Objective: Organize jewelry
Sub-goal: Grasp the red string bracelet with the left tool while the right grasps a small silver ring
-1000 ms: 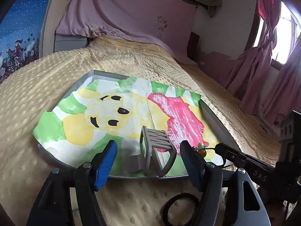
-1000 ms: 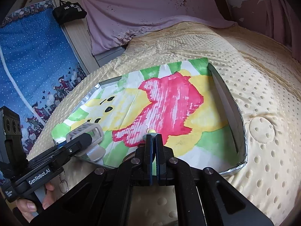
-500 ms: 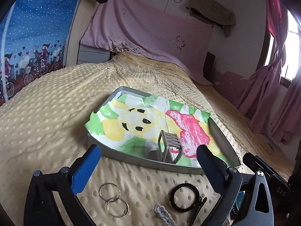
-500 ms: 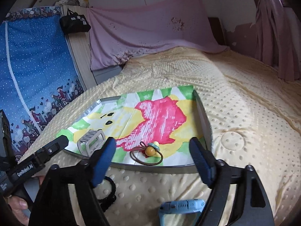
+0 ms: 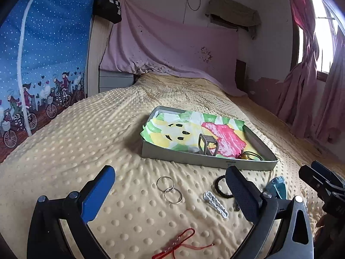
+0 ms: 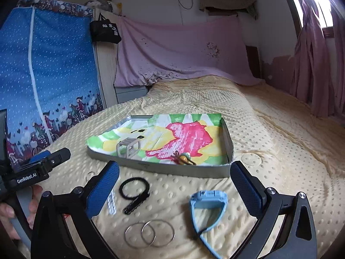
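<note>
A grey tray point(image 5: 207, 160) point(image 6: 183, 169) lined with a bright cartoon drawing lies on the yellow bedspread. In it stand a grey watch point(image 5: 208, 144) point(image 6: 128, 147) and a hair tie with a yellow bead point(image 5: 248, 156) point(image 6: 183, 157). In front of the tray lie two silver rings point(image 5: 170, 190) point(image 6: 149, 234), a white hair clip point(image 5: 215, 204) point(image 6: 111, 202), a black hair tie point(image 5: 222, 186) point(image 6: 133, 187), a blue watch point(image 5: 277, 186) point(image 6: 207, 205) and a red string point(image 5: 181, 243). My left gripper point(image 5: 170, 198) is open and empty above the rings. My right gripper point(image 6: 174, 191) is open and empty above the loose items.
The bed runs back to a pink cloth point(image 5: 172, 49) over the headboard. A blue patterned wardrobe point(image 5: 41, 64) stands to the left and pink curtains point(image 5: 319, 82) hang on the right. A black bag point(image 6: 104, 31) hangs at the wardrobe's corner.
Both grippers pulled back and up from the tray. The left one let go of the grey watch, the right one opened and left the beaded hair tie in the tray.
</note>
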`<state>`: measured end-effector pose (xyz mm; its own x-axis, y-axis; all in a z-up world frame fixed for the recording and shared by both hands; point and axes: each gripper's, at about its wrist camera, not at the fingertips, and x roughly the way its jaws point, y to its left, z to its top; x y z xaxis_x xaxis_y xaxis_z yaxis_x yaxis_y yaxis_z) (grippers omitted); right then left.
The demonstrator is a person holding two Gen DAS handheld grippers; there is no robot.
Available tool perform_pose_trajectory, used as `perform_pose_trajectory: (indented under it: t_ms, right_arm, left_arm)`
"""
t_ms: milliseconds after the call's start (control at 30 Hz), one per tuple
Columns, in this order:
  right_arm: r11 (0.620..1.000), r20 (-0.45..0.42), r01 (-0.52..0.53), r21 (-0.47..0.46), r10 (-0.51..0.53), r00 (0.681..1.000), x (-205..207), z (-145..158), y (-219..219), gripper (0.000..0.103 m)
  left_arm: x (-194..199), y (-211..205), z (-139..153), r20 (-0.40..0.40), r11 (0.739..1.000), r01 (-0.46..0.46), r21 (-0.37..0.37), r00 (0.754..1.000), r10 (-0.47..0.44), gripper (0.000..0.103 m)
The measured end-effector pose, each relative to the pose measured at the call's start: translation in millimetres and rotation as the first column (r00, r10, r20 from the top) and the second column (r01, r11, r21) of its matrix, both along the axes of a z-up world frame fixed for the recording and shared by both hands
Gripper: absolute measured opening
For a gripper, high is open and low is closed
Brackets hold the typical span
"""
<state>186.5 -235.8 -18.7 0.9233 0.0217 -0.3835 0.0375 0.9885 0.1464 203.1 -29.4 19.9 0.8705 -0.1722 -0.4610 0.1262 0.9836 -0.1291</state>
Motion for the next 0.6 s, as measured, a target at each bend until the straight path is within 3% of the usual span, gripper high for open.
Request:
perform_pose_trajectory:
  t_ms: [267, 600]
  right_arm:
    - [0.996, -0.060, -0.071, 0.060, 0.075, 0.995, -35, 6, 15, 0.101]
    - [0.997, -0.060, -0.054, 0.050, 0.057, 0.997, -66, -6, 43, 0.101]
  left_arm:
    - [-27, 19, -12, -0.057, 0.999, 0.046, -0.012, 0.997, -0.047, 0.103]
    - [-53, 21, -18, -0.017, 0.996, 0.080, 0.030, 0.997, -0.080, 0.103]
